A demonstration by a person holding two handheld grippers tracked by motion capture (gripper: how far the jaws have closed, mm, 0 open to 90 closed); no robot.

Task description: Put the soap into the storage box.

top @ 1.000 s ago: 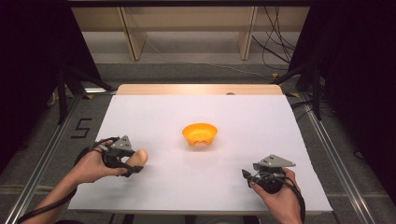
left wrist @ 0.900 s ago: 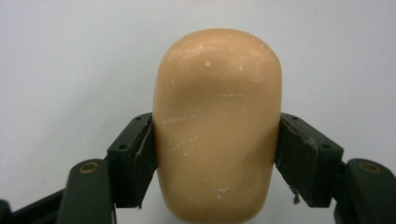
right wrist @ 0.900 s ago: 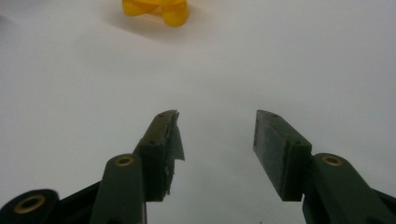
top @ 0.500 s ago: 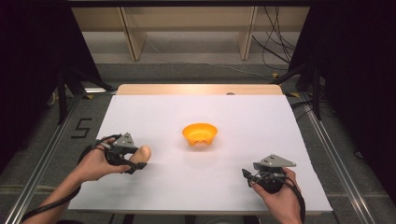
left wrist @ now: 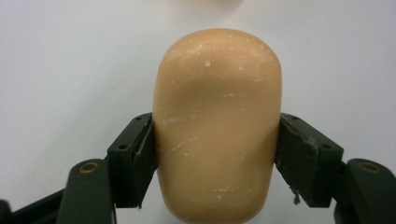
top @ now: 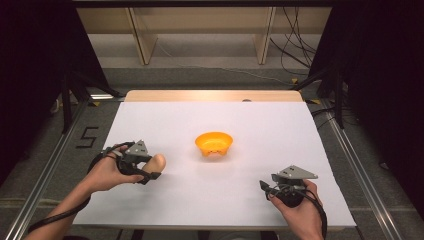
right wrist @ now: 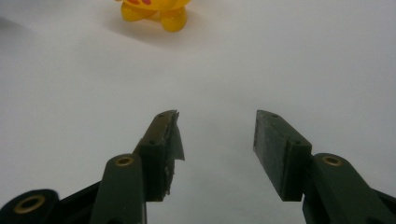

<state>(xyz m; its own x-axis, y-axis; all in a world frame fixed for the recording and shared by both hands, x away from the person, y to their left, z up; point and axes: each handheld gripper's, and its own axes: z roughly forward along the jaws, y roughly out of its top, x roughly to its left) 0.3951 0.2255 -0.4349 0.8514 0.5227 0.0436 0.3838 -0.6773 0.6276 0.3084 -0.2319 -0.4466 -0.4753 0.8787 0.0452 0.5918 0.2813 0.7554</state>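
Note:
A tan egg-shaped object sits between the two black jaws of my left gripper, which is shut on its sides. In the high view that gripper is at the table's left, with the egg-shaped object poking out toward the middle. An orange bowl on small feet stands at the table's centre, to the right of and beyond the egg. My right gripper rests near the front right edge, open, nothing between its jaws. The orange bowl shows at the top of the right gripper view.
The white table top has a wooden strip along its far edge. Metal rails run down both sides. Shelving legs and cables lie on the floor beyond the table.
My left gripper has moved slightly to the right and away from the person with the egg-shaped object in it. The right gripper has stayed put.

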